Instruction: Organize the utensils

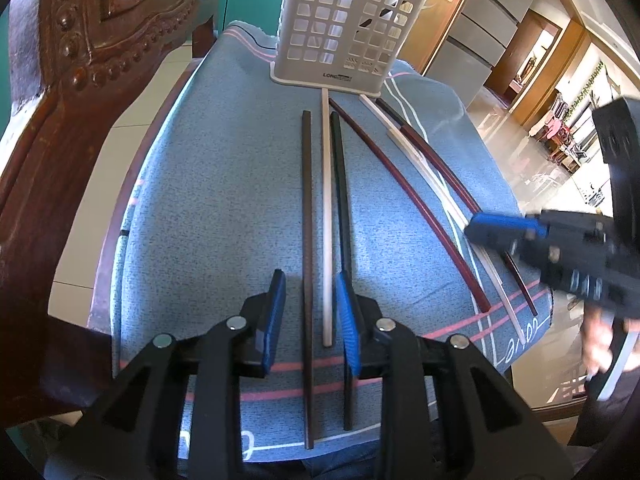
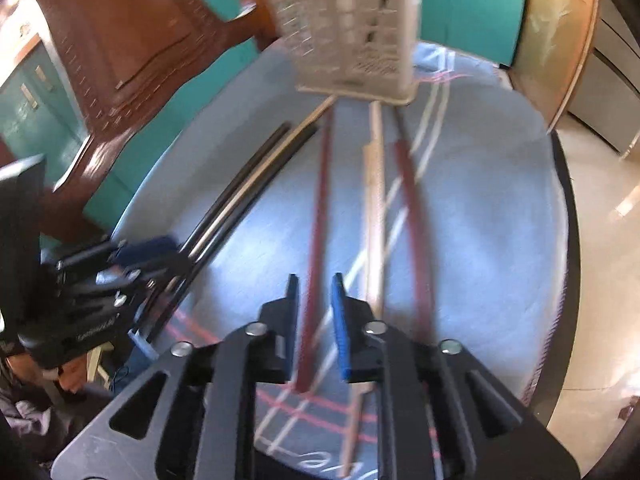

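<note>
Several chopsticks lie lengthwise on a blue cloth (image 1: 192, 200) in front of a white perforated utensil holder (image 1: 340, 28). My left gripper (image 1: 310, 304) is open low over the near ends of a dark brown chopstick (image 1: 307, 220) and a beige chopstick (image 1: 327, 208). A black chopstick (image 1: 341, 200) runs beside its right pad. In the blurred right wrist view my right gripper (image 2: 315, 300) is open, with a red chopstick (image 2: 320, 200) between its pads but not pressed. A beige chopstick (image 2: 374, 200) and a second red one (image 2: 412, 208) lie to the right. The holder (image 2: 352, 28) stands ahead.
A carved wooden chair (image 1: 80, 60) stands close on the left of the cloth. The right gripper (image 1: 480, 228) shows over the right-hand chopsticks, a hand (image 1: 600, 344) behind it. The left gripper (image 2: 152, 248) sits at the left over the dark trio (image 2: 240, 196). Tiled floor lies beyond the cloth edge (image 2: 560, 240).
</note>
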